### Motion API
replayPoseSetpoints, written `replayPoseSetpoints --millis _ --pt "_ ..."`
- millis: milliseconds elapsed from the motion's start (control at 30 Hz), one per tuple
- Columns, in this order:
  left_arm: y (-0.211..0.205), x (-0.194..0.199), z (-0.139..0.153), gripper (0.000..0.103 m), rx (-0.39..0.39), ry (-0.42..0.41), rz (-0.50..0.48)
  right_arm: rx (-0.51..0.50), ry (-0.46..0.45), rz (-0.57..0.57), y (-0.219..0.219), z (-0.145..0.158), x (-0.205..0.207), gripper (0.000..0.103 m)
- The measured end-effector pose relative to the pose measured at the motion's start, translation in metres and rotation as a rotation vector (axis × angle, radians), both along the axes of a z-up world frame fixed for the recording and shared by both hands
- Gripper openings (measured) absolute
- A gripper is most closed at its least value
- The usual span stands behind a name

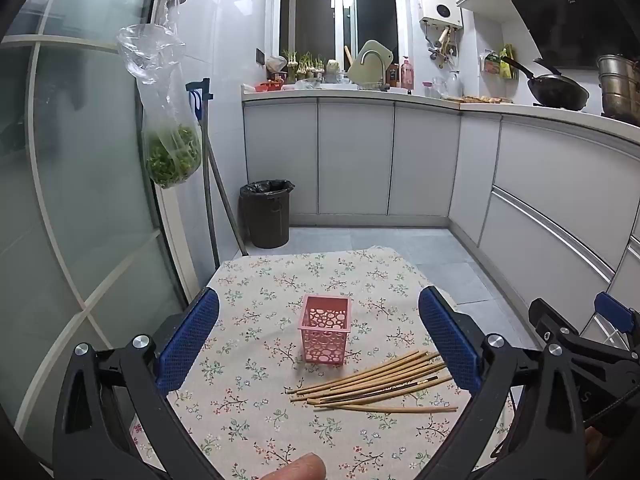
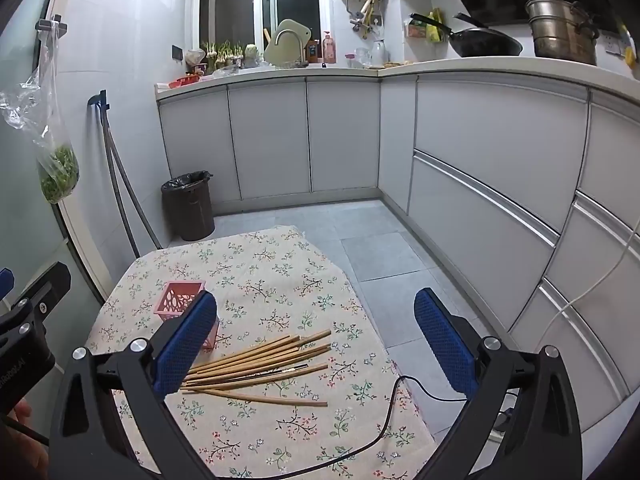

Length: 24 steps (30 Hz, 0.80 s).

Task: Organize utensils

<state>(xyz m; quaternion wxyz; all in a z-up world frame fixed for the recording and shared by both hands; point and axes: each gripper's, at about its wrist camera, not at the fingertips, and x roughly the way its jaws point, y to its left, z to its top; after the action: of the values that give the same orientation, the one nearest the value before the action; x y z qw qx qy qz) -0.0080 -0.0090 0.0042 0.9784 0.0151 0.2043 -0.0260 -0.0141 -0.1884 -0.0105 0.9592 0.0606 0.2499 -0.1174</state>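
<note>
- Kitchen cabinets (image 1: 356,160): white fronts run along the far wall and down the right side, under a counter carrying a wok (image 1: 558,90) and a steel pot (image 1: 618,84).
- Desk (image 1: 256,420): covered by a floral cloth; its far edge faces the cabinets, with grey floor tiles beyond it.
- Bin (image 1: 267,213): dark, lined with a black bag, standing on the floor beyond the far left corner of the desk.
- Plastic bag (image 1: 168,120): clear, holding green leaves, hanging from a hook on the left wall.
- Left gripper (image 1: 319,344): tilted downward over the near edge of the desk. Its blue fingers (image 1: 188,344) stand spread as wide as they go and hold nothing; the holder and chopsticks show between them but lie well beyond, untouched.
- Right gripper (image 2: 316,346): tilted downward over the near right part of the desk. Its blue fingers (image 2: 444,344) are likewise fully spread and hold nothing. In the left wrist view it appears at the right border.
- Cable (image 2: 384,420): black, lying across the near right corner of the desk.
- Pink holder (image 1: 325,328): a square perforated basket, upright, near the middle of the desk. In the right wrist view it is partly hidden behind the left finger.
- Chopsticks (image 1: 372,384): a loose fan of wooden sticks lying flat on the cloth, just beside the holder on its near right side, outside it. One stick lies apart at the near edge of the bundle.
</note>
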Motion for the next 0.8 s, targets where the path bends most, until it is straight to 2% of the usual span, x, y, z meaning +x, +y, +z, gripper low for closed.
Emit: replayPoseSetpoints --millis 800 --pt "0.0007 0.0026 0.0007 0.096 0.003 0.005 -0.004 -0.003 0.002 0.001 0.0005 -0.0020 0.0028 0.096"
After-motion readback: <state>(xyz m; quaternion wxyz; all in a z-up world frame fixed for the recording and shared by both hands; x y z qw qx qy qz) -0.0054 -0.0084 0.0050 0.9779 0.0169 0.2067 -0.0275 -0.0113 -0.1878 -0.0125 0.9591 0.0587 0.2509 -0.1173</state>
